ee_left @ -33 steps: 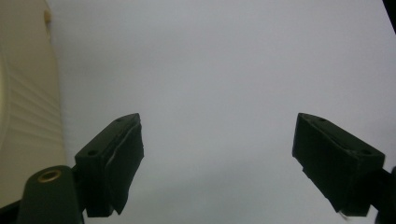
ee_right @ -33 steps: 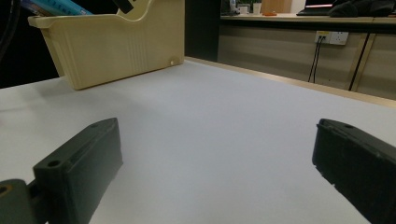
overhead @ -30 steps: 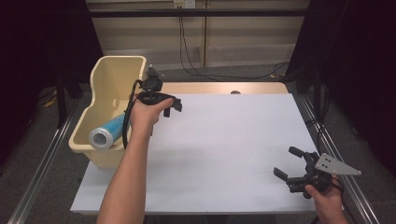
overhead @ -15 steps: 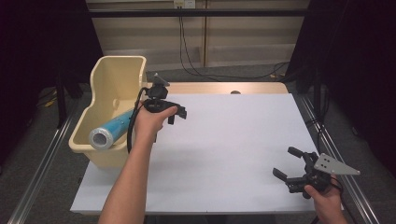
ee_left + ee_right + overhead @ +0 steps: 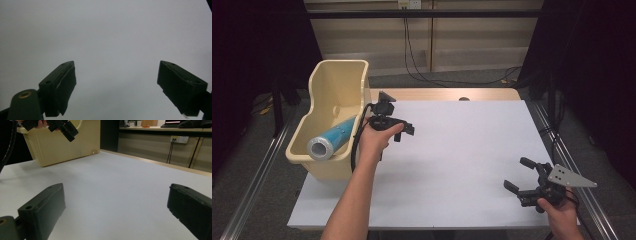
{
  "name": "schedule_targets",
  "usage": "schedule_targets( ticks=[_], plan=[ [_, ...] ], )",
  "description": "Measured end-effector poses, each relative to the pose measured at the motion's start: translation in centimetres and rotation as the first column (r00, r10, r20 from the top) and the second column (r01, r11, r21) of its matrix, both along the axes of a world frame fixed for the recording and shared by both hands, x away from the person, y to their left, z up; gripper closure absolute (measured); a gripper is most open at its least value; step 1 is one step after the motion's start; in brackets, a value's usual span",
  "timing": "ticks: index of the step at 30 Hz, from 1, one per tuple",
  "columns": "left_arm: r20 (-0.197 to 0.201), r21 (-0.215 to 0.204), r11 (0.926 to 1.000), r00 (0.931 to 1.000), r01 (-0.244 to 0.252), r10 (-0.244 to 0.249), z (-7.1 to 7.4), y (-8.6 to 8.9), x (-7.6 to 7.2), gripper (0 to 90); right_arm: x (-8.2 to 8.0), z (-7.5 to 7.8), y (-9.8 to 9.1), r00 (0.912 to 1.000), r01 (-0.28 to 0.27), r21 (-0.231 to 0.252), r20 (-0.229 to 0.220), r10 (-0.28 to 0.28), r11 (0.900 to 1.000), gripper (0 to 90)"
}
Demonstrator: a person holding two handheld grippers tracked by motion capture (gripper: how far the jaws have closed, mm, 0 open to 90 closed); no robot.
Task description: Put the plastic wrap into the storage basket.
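High view: the blue roll lies in the cream bin at the worktop's left edge. The left gripper hangs just beside it, jaws apart and empty – the right gripper likewise, well apart. A careless swing could knock the bin's wall – and tip it

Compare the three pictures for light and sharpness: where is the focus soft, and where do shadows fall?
High view: the white table top is evenly lit and the surroundings are dark. Left gripper view: the black left tongs look soft against plain white with a grey falloff at the corners. Right gripper view: the right tongs are blurred up close, while the cream plastic tub is sharper and casts a faint shadow on the table.
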State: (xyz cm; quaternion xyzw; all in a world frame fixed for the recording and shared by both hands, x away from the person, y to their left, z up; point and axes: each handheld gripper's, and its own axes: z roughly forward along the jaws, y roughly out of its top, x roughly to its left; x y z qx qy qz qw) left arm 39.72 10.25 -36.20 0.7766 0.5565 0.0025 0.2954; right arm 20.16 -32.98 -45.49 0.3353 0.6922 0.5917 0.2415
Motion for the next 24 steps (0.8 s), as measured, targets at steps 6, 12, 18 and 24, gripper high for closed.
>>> schedule_targets(
  ticks=[6,12,18,24],
  plan=[
    [0.012,0.004,1.0,0.9999,0.007,-0.008,-1.0,-0.1,-0.5,14.9,0.0,0.0,0.0,1.0,-0.001,-0.001,-0.005,0.001,1.0,1.1],
    [0.033,0.006,0.9999,0.9994,0.012,-0.012,-1.8,-0.1,-1.2,12.8,0.0,0.0,0.1,1.0,0.0,-0.004,-0.003,0.0,1.0,1.1],
    [0.052,-0.002,0.9998,0.9984,0.022,-0.022,-2.4,0.1,-1.6,12.7,0.0,0.0,0.1,1.0,-0.001,-0.005,-0.006,0.001,1.0,1.1],
    [0.066,-0.013,0.9995,0.9974,0.028,-0.027,-2.9,0.2,-2.0,10.7,0.1,-0.1,0.1,1.0,-0.004,-0.008,-0.003,0.004,1.0,1.1]
  ],
)
